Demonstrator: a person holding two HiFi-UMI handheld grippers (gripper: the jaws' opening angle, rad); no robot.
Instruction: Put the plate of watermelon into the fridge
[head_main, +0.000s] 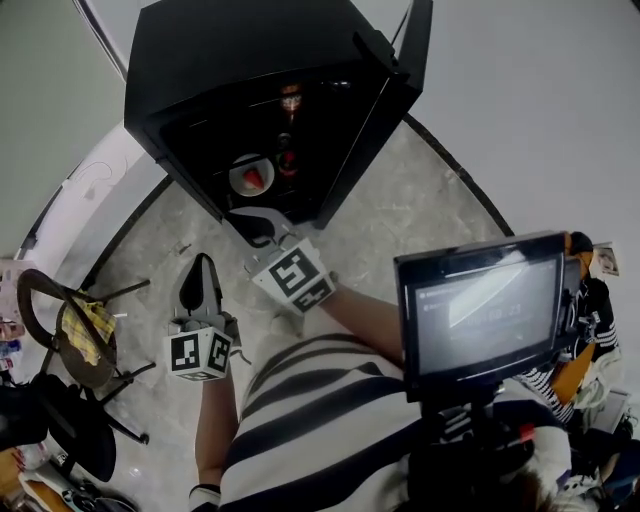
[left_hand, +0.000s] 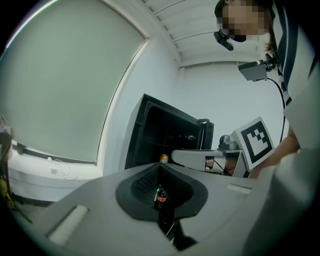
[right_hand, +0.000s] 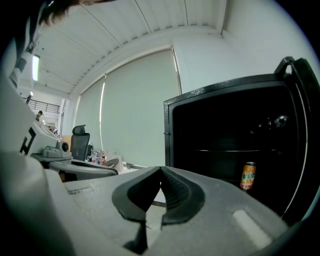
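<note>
Seen from the head camera, a black fridge (head_main: 200, 60) stands on the floor with its door (head_main: 385, 110) swung wide open to the right. The plate of watermelon (head_main: 251, 177) already sits on a shelf inside, beside a cola bottle (left_hand: 160, 196), with an orange drinks can (right_hand: 248, 175) on another shelf.

The right gripper (head_main: 256, 224) hovers just in front of the fridge opening. The left gripper (head_main: 200, 278) hangs lower and further back. Each gripper's own view shows its jaws closed tip to tip, holding nothing.

The step left appears to be shutting the door. To do it well, the person would draw both grippers clear of the opening. They would then press the right gripper's closed jaws against the door's outer face, near its free edge. A slow swing would keep the plate from sliding.
</note>
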